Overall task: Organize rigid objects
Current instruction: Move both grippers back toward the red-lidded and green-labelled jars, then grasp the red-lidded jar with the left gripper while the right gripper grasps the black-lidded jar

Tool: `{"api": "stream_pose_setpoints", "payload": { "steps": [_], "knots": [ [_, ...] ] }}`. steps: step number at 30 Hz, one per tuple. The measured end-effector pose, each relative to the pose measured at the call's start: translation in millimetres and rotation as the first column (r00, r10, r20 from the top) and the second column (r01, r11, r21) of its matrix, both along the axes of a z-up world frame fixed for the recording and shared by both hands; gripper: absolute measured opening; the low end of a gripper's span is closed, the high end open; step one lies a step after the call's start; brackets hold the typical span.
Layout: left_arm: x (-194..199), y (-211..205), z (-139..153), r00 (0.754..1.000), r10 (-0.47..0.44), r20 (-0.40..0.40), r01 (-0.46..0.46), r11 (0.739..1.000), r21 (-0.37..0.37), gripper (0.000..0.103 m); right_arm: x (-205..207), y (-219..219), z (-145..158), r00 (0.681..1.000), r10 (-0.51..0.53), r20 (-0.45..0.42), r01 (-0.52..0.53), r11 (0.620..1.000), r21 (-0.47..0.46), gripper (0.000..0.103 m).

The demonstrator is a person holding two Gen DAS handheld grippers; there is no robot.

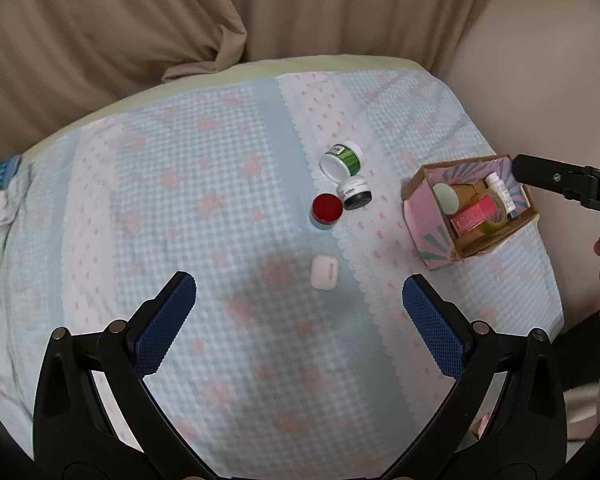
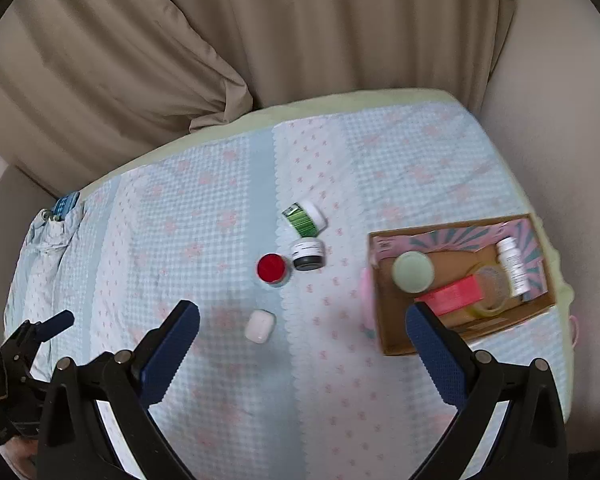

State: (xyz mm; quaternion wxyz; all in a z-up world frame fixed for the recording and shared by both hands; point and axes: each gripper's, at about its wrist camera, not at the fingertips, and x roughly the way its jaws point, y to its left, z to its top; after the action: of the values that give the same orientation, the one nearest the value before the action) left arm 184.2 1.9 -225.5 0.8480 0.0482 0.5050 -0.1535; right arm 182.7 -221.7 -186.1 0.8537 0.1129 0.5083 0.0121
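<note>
Red-lidded jar (image 1: 327, 208), white case (image 1: 323, 271) & 2 jars lie loose on bed (image 1: 180, 160); both grippers (image 1: 300, 320) (image 2: 302, 344) wide, empty.

Labels on the green jar (image 1: 345, 159) and white bottle (image 2: 513, 265) are too small to read; the right frame edge cuts off the right gripper (image 1: 572, 184).

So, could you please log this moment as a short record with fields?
surface: bed cover, blue and pink check
loose items: green-label jar on its side; black-and-white jar; red-lid jar; white case
container: cardboard box, open
in box: green-lid jar, pink carton, white bottle
left hand-held gripper: open, empty
right hand-held gripper: open, empty
</note>
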Motion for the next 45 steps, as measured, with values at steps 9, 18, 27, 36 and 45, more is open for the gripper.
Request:
{"api": "stream_pose_setpoints", "payload": {
  "steps": [9,18,27,36,45],
  "knots": [
    [56.1,-5.5,-48.7,0.997,-0.074,-0.03,0.073,0.997,-0.018,0.103,58.3,31.4,-49.7,0.997,0.021,-0.073,-0.021,1.0,-0.002,0.103],
    [114.3,-33.7,-119.3,0.989,-0.121,-0.085,0.116,0.991,-0.06,0.103,130.1,35.1,-120.7,0.983,0.058,-0.174,-0.062,0.998,-0.017,0.094],
    [151.4,-79.5,-207.6,0.98,-0.173,-0.103,0.165,0.983,-0.081,0.099,187.0,36.0,-216.2,0.953,0.107,-0.284,-0.121,0.992,-0.03,0.085],
    [167.5,-107.3,-263.7,0.968,-0.211,-0.134,0.204,0.977,-0.061,0.078,198.1,27.3,-267.7,0.932,0.112,-0.345,-0.12,0.993,-0.001,0.074],
    [171.2,-122.2,-267.0,0.964,-0.254,-0.078,0.25,0.967,-0.05,0.054,195.6,19.5,-282.2,0.926,0.119,-0.358,-0.105,0.993,0.057,0.054]
  ]
}}
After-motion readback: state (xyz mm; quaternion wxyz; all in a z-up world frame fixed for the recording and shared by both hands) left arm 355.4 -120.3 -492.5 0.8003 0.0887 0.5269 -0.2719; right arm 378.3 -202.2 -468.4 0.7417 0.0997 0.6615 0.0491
